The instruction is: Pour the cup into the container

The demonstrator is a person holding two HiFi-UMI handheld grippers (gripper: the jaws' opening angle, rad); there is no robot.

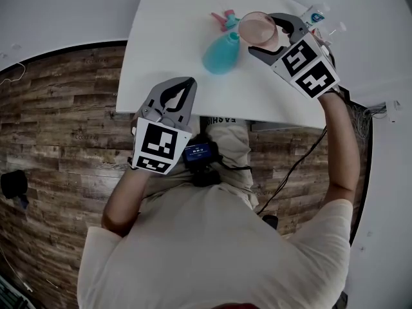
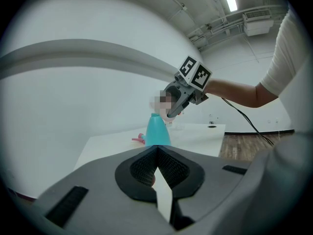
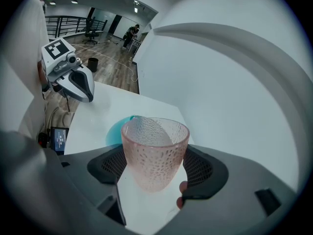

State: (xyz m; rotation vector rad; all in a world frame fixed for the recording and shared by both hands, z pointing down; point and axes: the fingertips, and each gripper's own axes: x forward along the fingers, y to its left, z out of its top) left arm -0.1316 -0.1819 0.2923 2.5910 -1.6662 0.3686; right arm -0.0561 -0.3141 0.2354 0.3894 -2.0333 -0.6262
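The pink cup (image 1: 257, 28) is up in the air, over the far part of the white table (image 1: 187, 24). It has little bumps all over its side. The right gripper (image 1: 267, 37) pinches the cup from both sides, with one jaw pressed on each side of it. In the right gripper view, the cup (image 3: 155, 148) sits right between the two dark pads.

The blue container (image 1: 221, 53) stands on the table, just beside and below the cup. In the left gripper view, the right gripper (image 2: 183, 94) leans down toward the top of the blue container (image 2: 157, 130).

The right arm reaches far out over the table and is almost straight. The left arm is bent and stays close to the body. The left gripper (image 1: 177, 89) is at the near edge of the table, well apart from the cup. Its jaws are pressed together and there is nothing between them.

A small pink thing (image 1: 225, 19) lies on the table behind the container.
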